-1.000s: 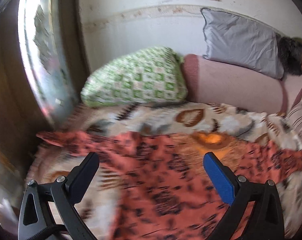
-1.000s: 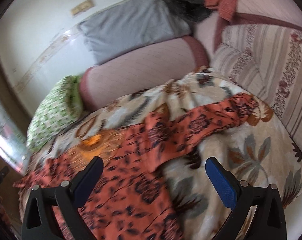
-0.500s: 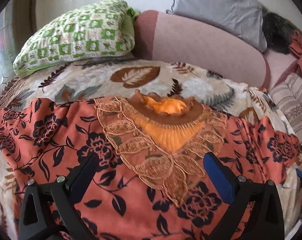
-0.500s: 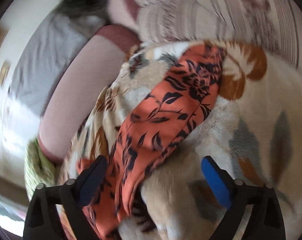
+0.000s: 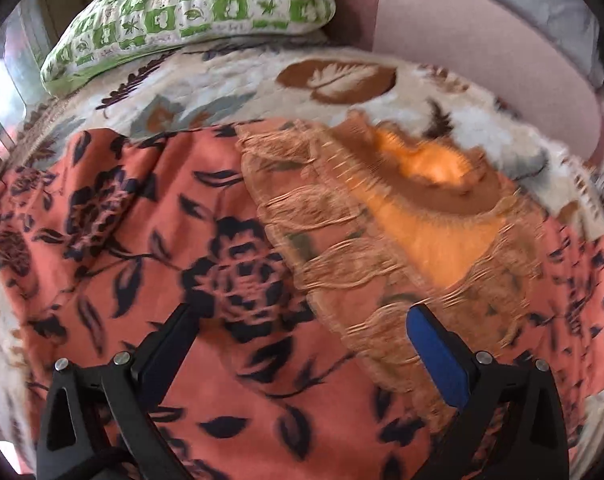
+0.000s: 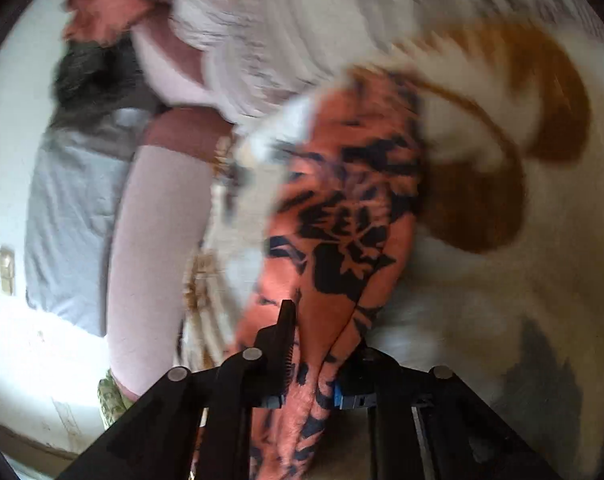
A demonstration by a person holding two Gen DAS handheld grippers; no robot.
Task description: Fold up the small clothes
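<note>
Right wrist view: fingers (image 6: pixel 308 354), spread earlier, have just clenched the garment's sleeve (image 6: pixel 342 216); left fingers (image 5: pixel 302 328) stay released.

There are no words, numbers, brand names or signs that I can read in either view.

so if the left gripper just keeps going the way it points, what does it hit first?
The garment: the left gripper is open and angled down at the orange floral top spread on the blanket, with nothing between. It would probably land by the black flower print, just left of the lace yoke. Blur makes depth uncertain.
</note>
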